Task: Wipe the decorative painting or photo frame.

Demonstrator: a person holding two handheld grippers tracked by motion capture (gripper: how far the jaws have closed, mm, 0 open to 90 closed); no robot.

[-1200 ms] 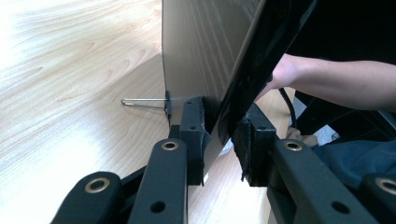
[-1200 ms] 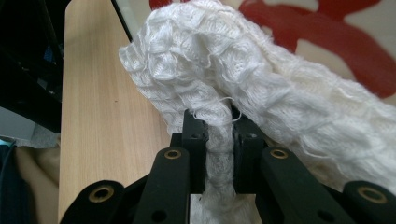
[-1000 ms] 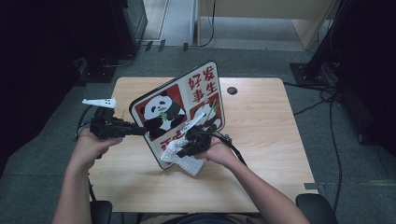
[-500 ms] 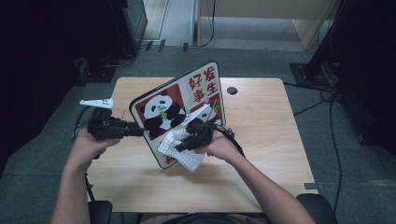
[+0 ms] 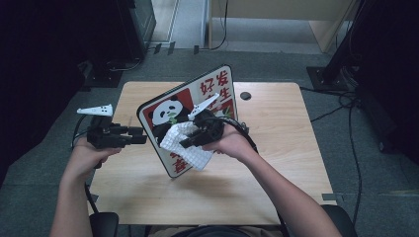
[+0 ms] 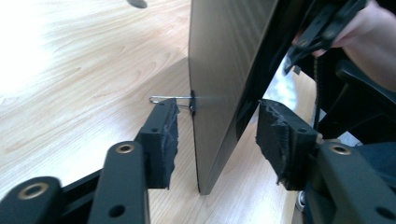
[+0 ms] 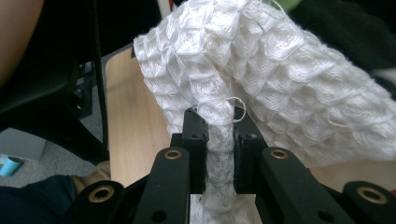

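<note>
Over at the left, the left gripper (image 5: 141, 139) has just been opening its jaws, which straddle the panda board's (image 5: 170, 111) edge without pressing. The board stands tilted on the table (image 5: 276, 148), seemingly unsupported. Rightward, the right gripper (image 5: 184, 144) pinches a white cloth (image 5: 190, 150) against the board's face.

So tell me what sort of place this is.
Probably a lab or workshop set up for recording, not a home. A bare wooden table stands alone on grey carpet, cables trail across the floor, and dark equipment stands sit around it.
</note>
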